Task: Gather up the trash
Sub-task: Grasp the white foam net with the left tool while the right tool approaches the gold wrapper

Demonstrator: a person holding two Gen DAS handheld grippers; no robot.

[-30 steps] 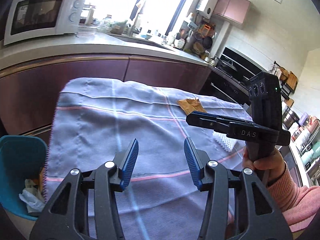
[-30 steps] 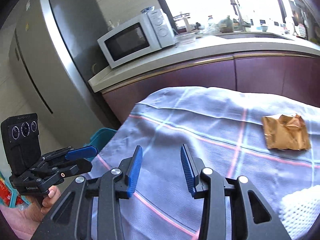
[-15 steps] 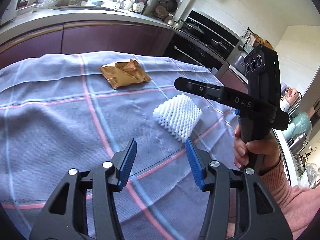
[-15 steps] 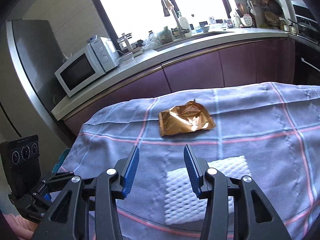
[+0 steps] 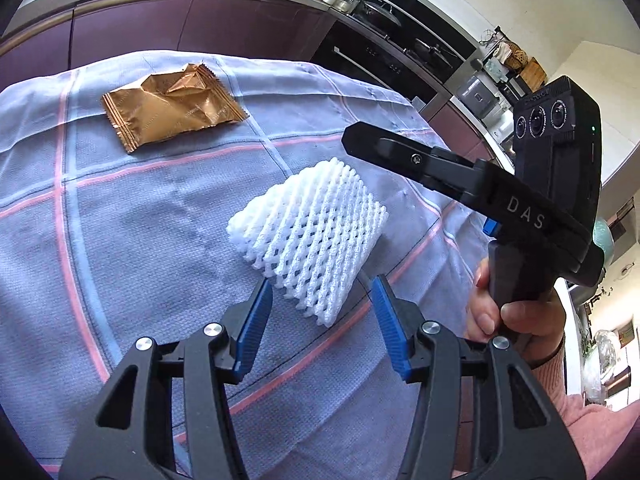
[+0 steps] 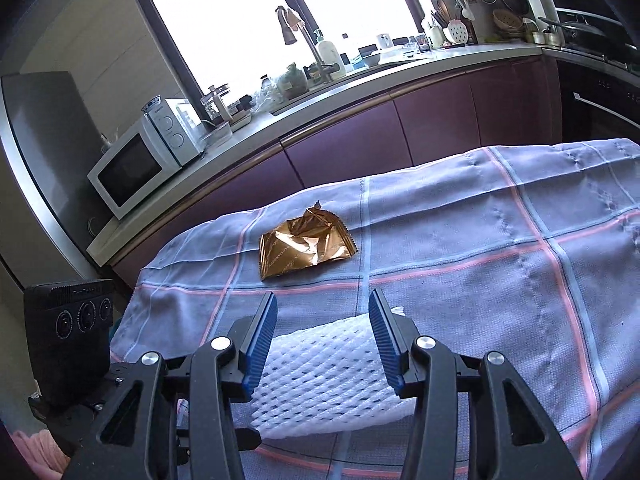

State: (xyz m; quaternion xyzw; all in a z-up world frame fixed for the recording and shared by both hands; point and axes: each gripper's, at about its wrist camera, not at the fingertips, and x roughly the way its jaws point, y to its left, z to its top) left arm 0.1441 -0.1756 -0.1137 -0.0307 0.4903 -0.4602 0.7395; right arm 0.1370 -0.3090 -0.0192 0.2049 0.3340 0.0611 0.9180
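On the checked blue-grey tablecloth (image 5: 120, 216) lie a crumpled gold foil wrapper (image 5: 172, 108) and a white foam fruit net (image 5: 312, 232). My left gripper (image 5: 322, 292) is open, its blue pads just short of the net's near corner, nothing between them. My right gripper (image 5: 360, 140), held by a hand in a pink sleeve, hovers over the net's far right side. In the right wrist view the right gripper (image 6: 323, 308) stands open above the foam net (image 6: 328, 376), with the gold wrapper (image 6: 308, 246) farther ahead. Neither gripper touches anything.
Purple kitchen cabinets (image 6: 360, 144) run behind the table, with a white microwave (image 6: 140, 160) and a sink tap (image 6: 296, 36) on the counter. A steel fridge (image 6: 44, 128) stands at the left. A black oven front (image 5: 380, 60) lies beyond the table's far right edge.
Both grippers have swung from the table's left side toward the foam net and dipped closer to it. The teal bin has left the left wrist view. Both stay open.
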